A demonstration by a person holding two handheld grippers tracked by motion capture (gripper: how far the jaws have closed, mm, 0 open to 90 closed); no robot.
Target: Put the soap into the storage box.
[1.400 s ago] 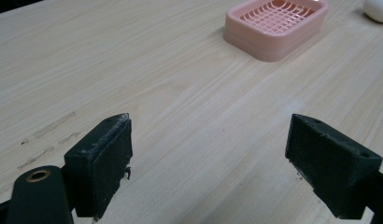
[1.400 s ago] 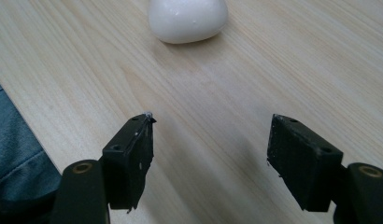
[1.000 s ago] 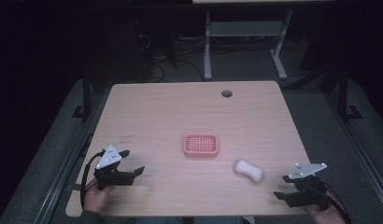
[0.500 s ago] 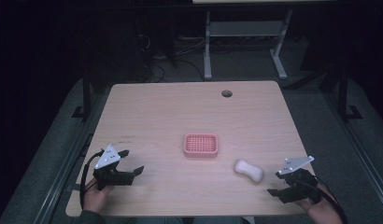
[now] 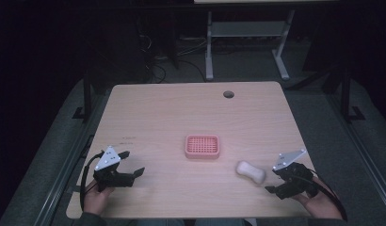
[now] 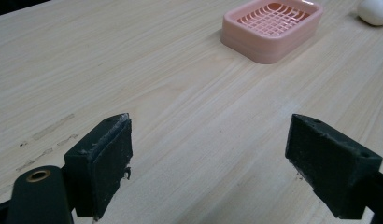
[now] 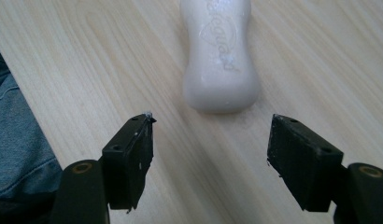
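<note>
The right gripper (image 7: pixel 210 154), fingers spread and empty, sits just short of the white waisted bar of soap (image 7: pixel 218 56) lying flat on the light wooden table (image 5: pixel 148 117), its long axis running straight away from the fingers, with the pink slatted plastic soap dish (image 5: pixel 202 146) beyond

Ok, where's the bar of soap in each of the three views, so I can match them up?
High view: the soap lies lower right on the table, just left of the right gripper.
Left gripper view: its rounded end peeks in at the top right corner.
Right gripper view: top centre, just ahead of the open jaws.
Shared landmark: the pink soap dish, beside the soap in the high and left gripper views.
</note>
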